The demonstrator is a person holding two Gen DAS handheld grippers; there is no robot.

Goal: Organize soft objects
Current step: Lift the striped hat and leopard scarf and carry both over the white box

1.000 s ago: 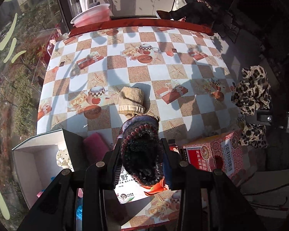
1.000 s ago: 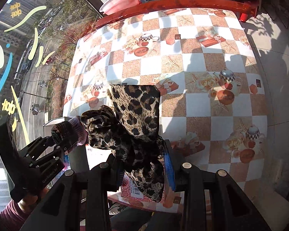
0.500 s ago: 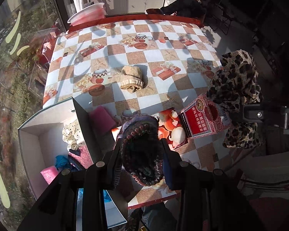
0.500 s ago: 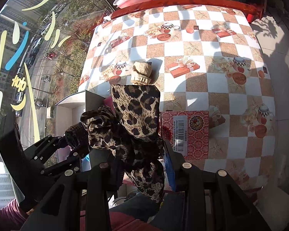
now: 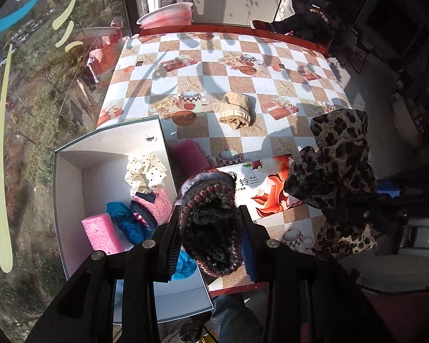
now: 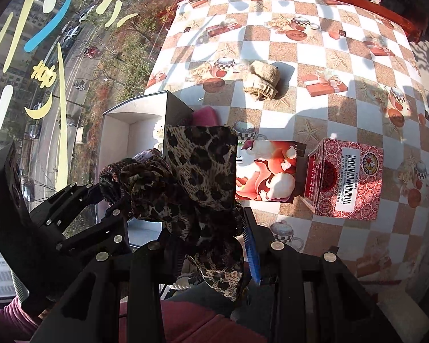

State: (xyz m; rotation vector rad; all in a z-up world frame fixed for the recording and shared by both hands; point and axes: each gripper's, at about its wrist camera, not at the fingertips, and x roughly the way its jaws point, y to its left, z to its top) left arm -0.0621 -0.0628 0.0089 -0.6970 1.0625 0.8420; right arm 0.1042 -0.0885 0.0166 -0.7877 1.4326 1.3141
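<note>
My left gripper (image 5: 210, 225) is shut on a dark knitted hat (image 5: 211, 214), held above the near right edge of an open white box (image 5: 71, 177). The box holds a dotted cream scrunchie (image 5: 146, 173), a pink knit piece (image 5: 154, 205), a blue cloth (image 5: 125, 223) and a pink sponge (image 5: 101, 235). My right gripper (image 6: 213, 240) is shut on a leopard-print cloth (image 6: 203, 168), held over the table's near edge; it also shows in the left wrist view (image 5: 334, 165). A beige knitted hat (image 5: 236, 110) lies on the checked table (image 5: 243, 80).
A pink sponge (image 5: 187, 153) lies on the table beside the box. A flat picture box (image 6: 267, 171) and a red carton (image 6: 346, 178) lie near the table's front edge. A pink basin (image 5: 166, 14) stands at the far end. A seated person (image 5: 314, 14) is at the far right.
Both grippers have pulled back and up from the table with their loads. The white box and its contents have come into fuller view under the left gripper.
</note>
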